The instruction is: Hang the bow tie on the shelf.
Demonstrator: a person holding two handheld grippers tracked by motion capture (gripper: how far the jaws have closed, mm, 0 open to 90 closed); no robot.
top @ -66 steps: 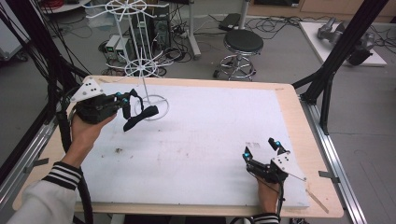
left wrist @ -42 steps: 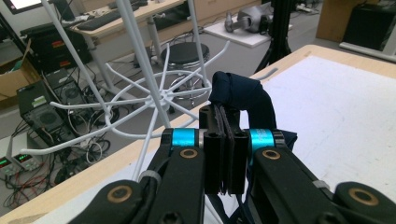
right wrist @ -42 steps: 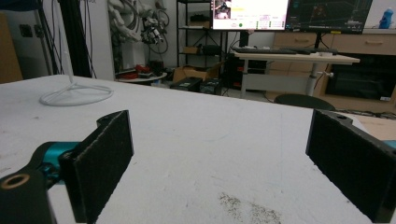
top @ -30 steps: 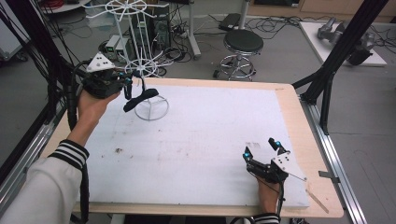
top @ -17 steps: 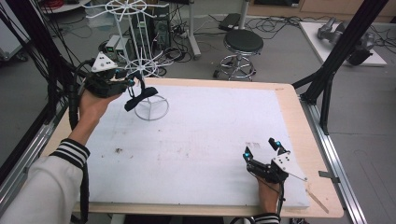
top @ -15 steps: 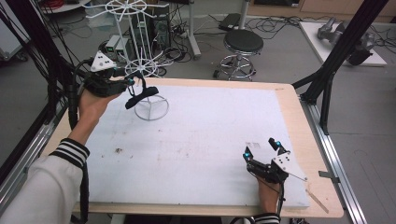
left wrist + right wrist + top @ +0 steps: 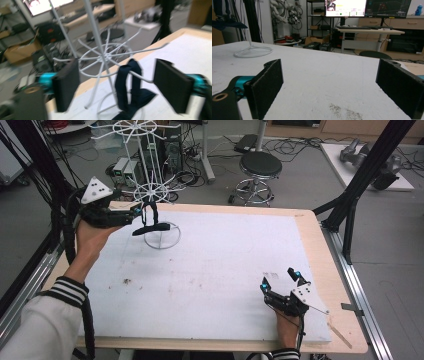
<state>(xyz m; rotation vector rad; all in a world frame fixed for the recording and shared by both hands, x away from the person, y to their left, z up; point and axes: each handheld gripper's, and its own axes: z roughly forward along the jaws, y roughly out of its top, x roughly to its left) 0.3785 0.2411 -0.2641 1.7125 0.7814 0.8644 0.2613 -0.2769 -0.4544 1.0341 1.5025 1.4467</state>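
L gripper (image 7: pixel 117 82) jaws just opened, let go; dark strap (image 7: pixel 130 87) hung on white rack (image 7: pixel 150 195) prong. R gripper (image 7: pixel 282 287) open, idle on table (image 7: pixel 225 270). Next: back L gripper off w/o snagging.

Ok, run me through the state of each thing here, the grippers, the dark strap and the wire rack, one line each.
left gripper: open, jaws just opened, pads clear of the strap.
right gripper: open, nothing between its jaws, low over the white table top.
dark strap: hanging looped on an arm of the rack, lower end bunched near the base ring.
white wire rack: upright at the table's far left corner.
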